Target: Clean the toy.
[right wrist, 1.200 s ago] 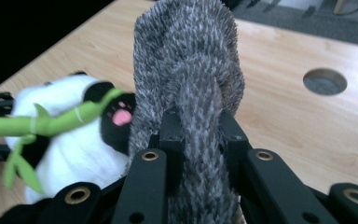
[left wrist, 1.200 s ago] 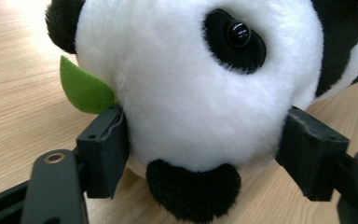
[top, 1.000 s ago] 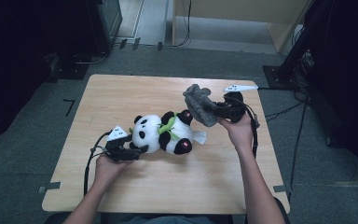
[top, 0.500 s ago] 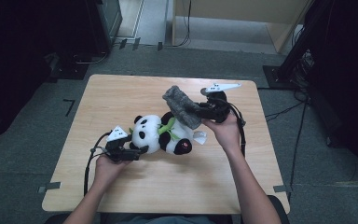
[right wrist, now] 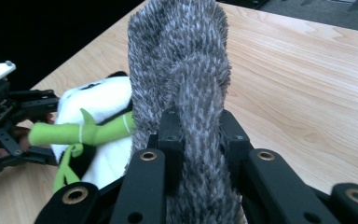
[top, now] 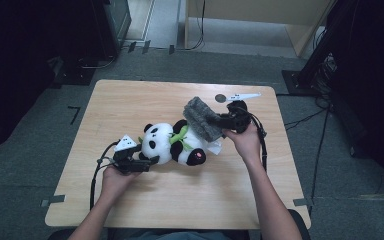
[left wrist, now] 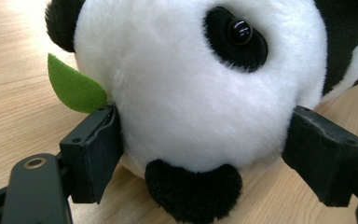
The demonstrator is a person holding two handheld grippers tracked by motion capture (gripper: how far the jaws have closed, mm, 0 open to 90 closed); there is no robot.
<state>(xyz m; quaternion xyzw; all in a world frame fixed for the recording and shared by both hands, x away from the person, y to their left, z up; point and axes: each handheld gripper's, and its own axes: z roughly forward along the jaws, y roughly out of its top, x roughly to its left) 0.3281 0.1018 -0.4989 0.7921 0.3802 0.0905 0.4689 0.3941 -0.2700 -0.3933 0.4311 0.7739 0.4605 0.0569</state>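
Observation:
A black-and-white panda plush (top: 172,145) lies on its side in the middle of the wooden table (top: 130,100), a green felt stalk (right wrist: 74,133) across its chest. My left gripper (top: 147,161) comes in from the left, and its jaws press on both sides of the panda's head (left wrist: 191,93). My right gripper (top: 225,122) is shut on a grey fuzzy cloth (top: 202,117), which it holds just above the panda's body. In the right gripper view the grey cloth (right wrist: 186,70) rises out of the shut right gripper (right wrist: 198,126).
A small dark round mark (top: 220,98) sits on the table near the back right. Dark equipment stands (top: 325,60) and cables lie on the floor to the right, and a wooden cabinet (top: 250,10) stands behind the table.
My right gripper has carried the grey cloth leftwards and a little down, from beside the panda's feet to over its body. The left gripper and the panda have stayed put.

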